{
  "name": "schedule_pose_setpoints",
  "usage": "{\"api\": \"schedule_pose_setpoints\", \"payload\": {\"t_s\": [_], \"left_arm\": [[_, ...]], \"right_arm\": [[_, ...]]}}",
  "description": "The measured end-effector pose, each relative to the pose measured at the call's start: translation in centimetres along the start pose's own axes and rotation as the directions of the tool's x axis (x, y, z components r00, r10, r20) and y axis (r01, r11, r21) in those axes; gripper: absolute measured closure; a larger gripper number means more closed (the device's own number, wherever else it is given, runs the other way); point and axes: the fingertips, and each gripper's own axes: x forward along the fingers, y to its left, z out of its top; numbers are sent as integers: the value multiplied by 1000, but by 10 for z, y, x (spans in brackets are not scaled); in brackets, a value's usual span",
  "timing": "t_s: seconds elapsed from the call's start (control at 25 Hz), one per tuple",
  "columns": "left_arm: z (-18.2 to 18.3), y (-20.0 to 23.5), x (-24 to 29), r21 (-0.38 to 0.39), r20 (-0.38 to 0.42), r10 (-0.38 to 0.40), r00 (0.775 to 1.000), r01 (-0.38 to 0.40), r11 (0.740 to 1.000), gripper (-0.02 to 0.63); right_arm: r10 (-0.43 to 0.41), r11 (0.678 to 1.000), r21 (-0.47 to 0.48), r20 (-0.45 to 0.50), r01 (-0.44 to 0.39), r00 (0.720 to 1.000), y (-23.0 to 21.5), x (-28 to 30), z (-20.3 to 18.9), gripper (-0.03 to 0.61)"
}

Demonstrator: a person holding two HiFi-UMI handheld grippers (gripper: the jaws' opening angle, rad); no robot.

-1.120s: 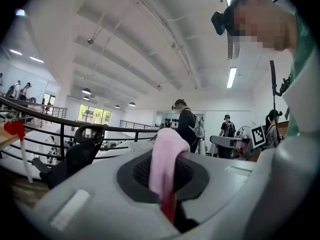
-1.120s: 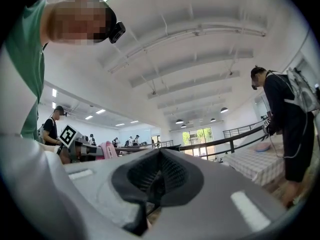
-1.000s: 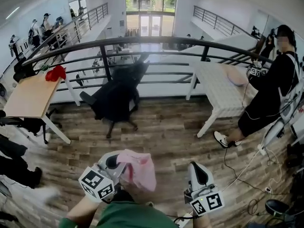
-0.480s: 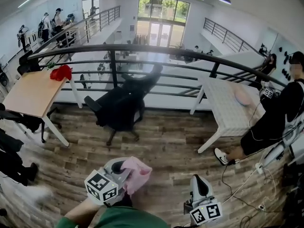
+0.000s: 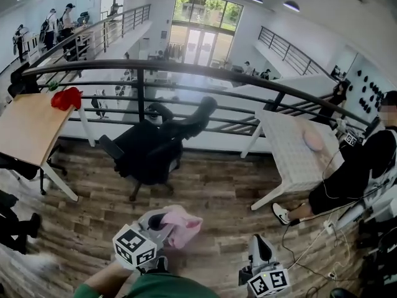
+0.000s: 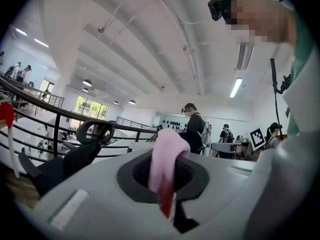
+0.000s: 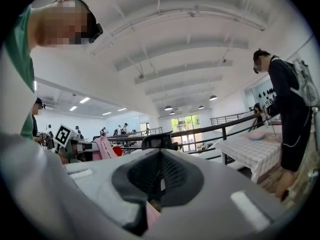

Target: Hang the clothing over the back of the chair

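Observation:
A pink piece of clothing is bunched on my left gripper, whose jaws are shut on it. In the left gripper view the cloth rises out of the closed jaws and folds over them. The black office chair stands ahead by the railing with its back and headrest tipped right; it also shows as the chair in that view. My right gripper hovers low at the right, jaws together, with nothing hanging from it. A small pink patch shows low in its jaws; I cannot tell what it is.
A black railing runs behind the chair. On the left is a wooden table with a red cloth on it. To the right a white table holds a pink dish, and a person in black stands there. Cables lie on the floor.
Both grippers and the view have moved forward toward the chair, which now looks nearer. The pink clothing stays in the left gripper and has sagged to the right.

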Motion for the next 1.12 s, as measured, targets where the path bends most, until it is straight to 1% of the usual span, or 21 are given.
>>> {"api": "schedule_pose_setpoints", "payload": {"t_s": [0.2, 0.36, 0.48, 0.6, 0.72, 0.8, 0.92, 1.12], "left_arm": [[-5, 48, 7, -28, -23, 0, 1000, 0, 1000, 600], [-11, 72, 19, -37, -45, 2, 999, -3, 999, 599], [-15, 90, 34, -57, -56, 3, 998, -6, 998, 599], [-17, 105, 54, -72, -64, 10, 998, -14, 997, 599], [-8, 114, 74, -59, -58, 34, 998, -37, 998, 599], [4, 119, 87, -45, -51, 61, 997, -63, 997, 599], [28, 124, 113, -28, -24, 101, 995, -102, 994, 598], [57, 116, 178, 0, 26, 124, 992, -124, 992, 598]], "right_arm": [[-21, 1000, -4, -14, 21, 1000, 11, 42, 0, 575], [-12, 1000, 3, -38, 12, 999, 14, 66, -8, 575], [-6, 1000, 9, -60, 6, 998, 8, 87, -16, 575], [1, 1000, 27, -83, 2, 997, -8, 111, -26, 575], [35, 998, 50, -87, -30, 996, -26, 137, -27, 575], [68, 996, 62, -79, -63, 995, -38, 157, -20, 575], [121, 992, 56, -60, -117, 991, -60, 186, 0, 575], [177, 983, 46, -28, -175, 984, -119, 221, 20, 575]]}}
